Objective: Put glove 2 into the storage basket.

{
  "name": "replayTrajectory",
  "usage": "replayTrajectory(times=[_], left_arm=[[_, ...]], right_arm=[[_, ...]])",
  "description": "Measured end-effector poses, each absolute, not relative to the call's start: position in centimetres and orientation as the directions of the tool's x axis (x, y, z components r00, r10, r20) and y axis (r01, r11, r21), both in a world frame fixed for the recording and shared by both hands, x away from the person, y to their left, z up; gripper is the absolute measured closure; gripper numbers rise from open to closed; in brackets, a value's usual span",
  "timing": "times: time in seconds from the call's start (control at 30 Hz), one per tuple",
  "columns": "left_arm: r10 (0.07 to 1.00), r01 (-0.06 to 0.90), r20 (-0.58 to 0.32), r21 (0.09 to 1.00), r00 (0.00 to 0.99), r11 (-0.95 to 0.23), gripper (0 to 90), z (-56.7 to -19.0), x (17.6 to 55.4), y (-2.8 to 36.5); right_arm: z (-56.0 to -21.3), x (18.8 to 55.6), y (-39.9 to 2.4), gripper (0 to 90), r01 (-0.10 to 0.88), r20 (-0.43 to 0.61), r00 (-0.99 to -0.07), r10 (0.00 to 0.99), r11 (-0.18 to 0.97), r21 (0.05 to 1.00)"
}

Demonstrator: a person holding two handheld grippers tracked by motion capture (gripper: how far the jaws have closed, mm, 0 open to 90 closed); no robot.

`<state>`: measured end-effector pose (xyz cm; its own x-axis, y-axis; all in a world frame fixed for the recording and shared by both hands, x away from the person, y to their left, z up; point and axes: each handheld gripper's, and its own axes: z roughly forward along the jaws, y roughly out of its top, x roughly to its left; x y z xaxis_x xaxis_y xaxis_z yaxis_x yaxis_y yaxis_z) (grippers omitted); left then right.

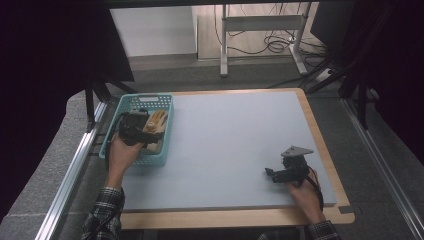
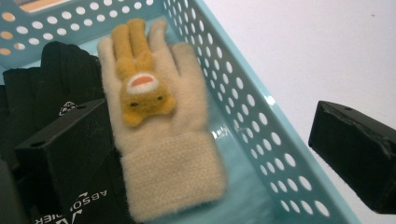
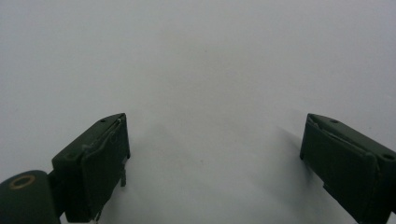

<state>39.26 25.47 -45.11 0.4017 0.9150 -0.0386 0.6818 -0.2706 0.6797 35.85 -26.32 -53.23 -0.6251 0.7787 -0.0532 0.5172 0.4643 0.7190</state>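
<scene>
Your left gripper (image 2: 212, 158) is spread wide over the basket (image 2: 261, 116): one jaw sits inside it against the black glove (image 2: 60, 79), the other hangs outside the basket wall, over the table. Between them lies the cream glove (image 2: 159, 140), palm down, fingers pointing to the far end, cuff nearest you, a yellow bunny (image 2: 140, 86) on its back. It lies on the basket floor just beside the black glove. Your right gripper (image 3: 215, 163) is released too, holding nothing, low over the bare grey mat (image 1: 235, 145) near the right edge, well apart from the basket.
</scene>
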Motion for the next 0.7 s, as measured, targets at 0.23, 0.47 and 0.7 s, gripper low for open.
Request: replayTrajectory(times=[0.23, 0.47, 0.7], left_arm=[[0.91, 0.666, -0.026, 0.69, 0.414, -0.283, 0.1, -45.0, 38.5, 25.4], [0.904, 0.653, -0.034, 0.703, 0.426, -0.281, 0.2, -44.8, 37.6, 25.2], [0.898, 0.64, -0.035, 0.713, 0.44, -0.286, 0.2, -44.6, 36.8, 24.7]], right_arm=[[-53.2, 35.8, -26.3, 8.0, 0.517, -0.055, -0.625, 0.778, 0.465, 0.719], [-53.2, 35.8, -26.3, 8.0, 0.517, -0.055, -0.625, 0.778, 0.466, 0.719], [-53.2, 35.8, -26.3, 8.0, 0.517, -0.055, -0.625, 0.779, 0.465, 0.719]])
